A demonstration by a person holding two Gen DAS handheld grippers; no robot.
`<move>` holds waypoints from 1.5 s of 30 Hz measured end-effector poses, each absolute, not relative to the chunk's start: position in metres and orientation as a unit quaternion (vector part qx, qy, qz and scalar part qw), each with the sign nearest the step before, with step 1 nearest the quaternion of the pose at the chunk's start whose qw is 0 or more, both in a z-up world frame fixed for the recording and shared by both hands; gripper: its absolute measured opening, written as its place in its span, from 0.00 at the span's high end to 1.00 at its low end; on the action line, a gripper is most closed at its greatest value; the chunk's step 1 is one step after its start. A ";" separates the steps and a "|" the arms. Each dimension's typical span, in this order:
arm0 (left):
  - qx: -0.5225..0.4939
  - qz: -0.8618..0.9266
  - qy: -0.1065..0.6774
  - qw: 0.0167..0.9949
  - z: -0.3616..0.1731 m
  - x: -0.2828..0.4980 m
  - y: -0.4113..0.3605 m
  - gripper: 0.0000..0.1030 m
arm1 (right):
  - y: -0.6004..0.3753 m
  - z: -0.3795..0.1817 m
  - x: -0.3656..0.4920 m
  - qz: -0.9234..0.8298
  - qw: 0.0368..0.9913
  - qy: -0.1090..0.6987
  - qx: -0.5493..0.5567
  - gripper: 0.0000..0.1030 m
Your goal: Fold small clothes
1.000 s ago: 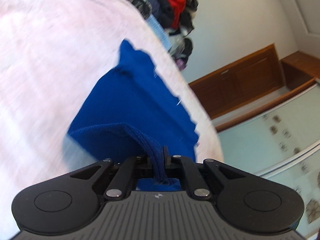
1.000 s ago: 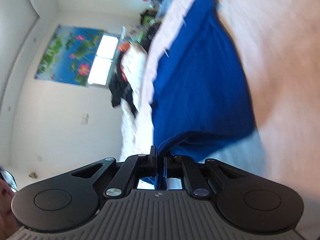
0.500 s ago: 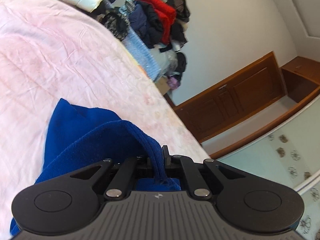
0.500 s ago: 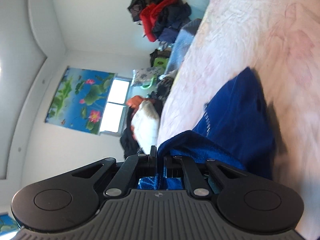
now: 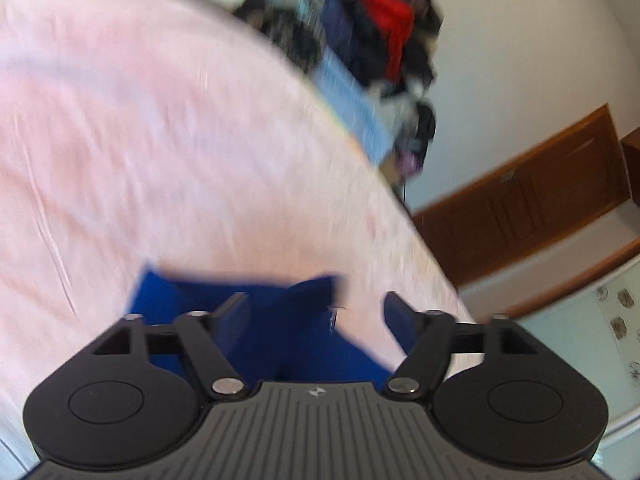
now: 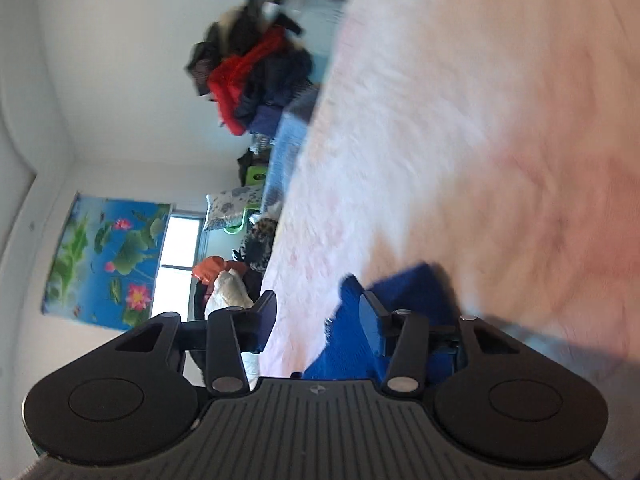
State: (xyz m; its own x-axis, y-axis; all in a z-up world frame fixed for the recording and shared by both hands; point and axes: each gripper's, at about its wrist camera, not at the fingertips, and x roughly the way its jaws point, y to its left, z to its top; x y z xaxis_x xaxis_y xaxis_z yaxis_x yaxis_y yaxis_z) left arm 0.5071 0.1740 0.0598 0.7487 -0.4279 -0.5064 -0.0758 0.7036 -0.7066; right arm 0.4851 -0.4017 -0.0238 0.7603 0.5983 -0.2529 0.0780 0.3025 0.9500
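Observation:
A small blue garment lies folded on the pink bedsheet, low in the left wrist view. My left gripper hangs just over it with its jaws opening wide; the cloth lies below and between the fingers, and no pad presses on it. In the right wrist view the same blue garment lies under and past the right finger. My right gripper is also opening, with only pink sheet in the gap. Both views are blurred by motion.
A heap of red, dark and blue clothes is piled past the bed's far edge. A brown wooden cabinet stands against the wall on the right. The right wrist view holds a flower poster and a window.
Both grippers carried the blue garment's edge over itself across the bed, then let go: each was shut on the cloth in the earlier frames and now stands open. The garment now lies folded and shorter.

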 end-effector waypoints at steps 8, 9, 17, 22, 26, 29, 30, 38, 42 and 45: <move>-0.008 -0.064 0.319 0.945 0.084 0.493 0.096 0.21 | -0.316 0.031 0.502 0.185 0.883 0.388 0.186 0.51; 0.071 -0.042 0.320 0.944 0.075 0.493 0.078 0.21 | -0.308 0.029 0.505 0.173 0.892 0.393 0.144 0.49; 0.057 -0.078 0.389 0.916 0.038 0.518 0.074 0.29 | -0.338 0.016 0.515 0.166 0.868 0.428 0.187 0.50; 0.036 -0.078 0.411 0.907 0.037 0.525 0.074 0.55 | -0.337 0.011 0.518 0.161 0.867 0.437 0.177 0.51; 0.044 -0.080 0.416 0.905 0.037 0.528 0.068 0.87 | -0.338 0.005 0.521 0.173 0.858 0.437 0.206 0.85; 0.051 -0.066 0.406 0.910 0.041 0.527 0.064 0.92 | -0.341 0.012 0.515 0.173 0.873 0.405 0.211 0.92; 0.051 -0.063 0.400 0.913 0.043 0.526 0.063 0.93 | -0.343 0.017 0.511 0.172 0.880 0.387 0.215 0.92; 0.106 -0.021 0.382 0.918 0.025 0.525 0.047 0.92 | -0.354 -0.009 0.510 0.138 0.873 0.395 0.251 0.93; 0.121 -0.029 0.349 0.929 0.042 0.505 0.047 0.88 | -0.363 0.000 0.492 0.124 0.870 0.377 0.293 0.65; 0.048 -0.003 0.319 0.947 0.066 0.463 0.076 0.77 | -0.375 0.018 0.451 0.155 0.870 0.343 0.320 0.54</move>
State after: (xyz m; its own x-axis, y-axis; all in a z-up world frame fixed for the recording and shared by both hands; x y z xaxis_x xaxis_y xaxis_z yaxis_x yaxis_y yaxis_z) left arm 0.4631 0.0762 0.0663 0.7969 0.0246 -0.6036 0.0367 0.9953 0.0891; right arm 0.4508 -0.3751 0.0177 0.7172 0.4884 -0.4971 -0.0496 0.7473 0.6626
